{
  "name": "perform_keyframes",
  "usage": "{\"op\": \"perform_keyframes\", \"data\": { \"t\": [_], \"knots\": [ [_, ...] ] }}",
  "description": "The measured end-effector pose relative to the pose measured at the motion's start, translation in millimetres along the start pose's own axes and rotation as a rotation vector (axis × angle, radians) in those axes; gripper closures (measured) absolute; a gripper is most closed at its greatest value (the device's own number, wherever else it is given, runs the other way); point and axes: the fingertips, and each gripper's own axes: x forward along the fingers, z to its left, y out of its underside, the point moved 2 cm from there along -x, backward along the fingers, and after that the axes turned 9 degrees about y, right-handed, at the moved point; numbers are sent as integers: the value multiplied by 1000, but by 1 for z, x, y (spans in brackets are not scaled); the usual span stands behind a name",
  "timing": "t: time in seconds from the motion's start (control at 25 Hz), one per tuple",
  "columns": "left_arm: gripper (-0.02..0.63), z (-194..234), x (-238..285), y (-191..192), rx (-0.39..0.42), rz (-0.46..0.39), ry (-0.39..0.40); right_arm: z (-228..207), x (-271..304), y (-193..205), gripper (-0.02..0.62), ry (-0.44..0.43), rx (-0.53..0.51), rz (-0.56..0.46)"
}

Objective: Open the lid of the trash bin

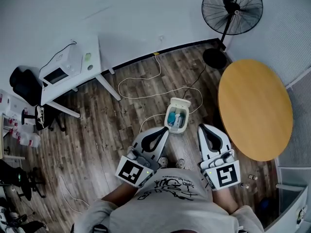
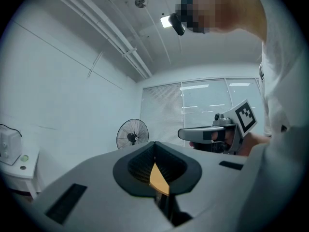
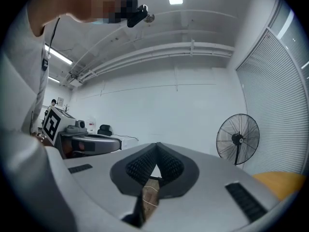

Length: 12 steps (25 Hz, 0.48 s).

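Head view: left hand-held gripper (image 1: 164,130), right hand-held gripper (image 1: 203,127) closed near boxy white bin (image 1: 179,102)

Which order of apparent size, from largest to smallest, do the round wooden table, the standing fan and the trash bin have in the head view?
1. round wooden table
2. standing fan
3. trash bin
The fan stands farthest away, so its true size is unsure.

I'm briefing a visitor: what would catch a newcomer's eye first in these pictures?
The left gripper and right gripper, jaws shut and empty, point at a small white trash bin on the wood floor ahead. A round orange table fills the right, with a black standing fan beyond it.
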Motion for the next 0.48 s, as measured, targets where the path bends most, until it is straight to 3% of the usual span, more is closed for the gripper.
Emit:
{"op": "perform_keyframes", "data": {
  "t": [0.48],
  "knots": [
    [591,5,-6,-6,6,-8,-15,3,0,-3,591,6,-5,-6]
  ]
}}
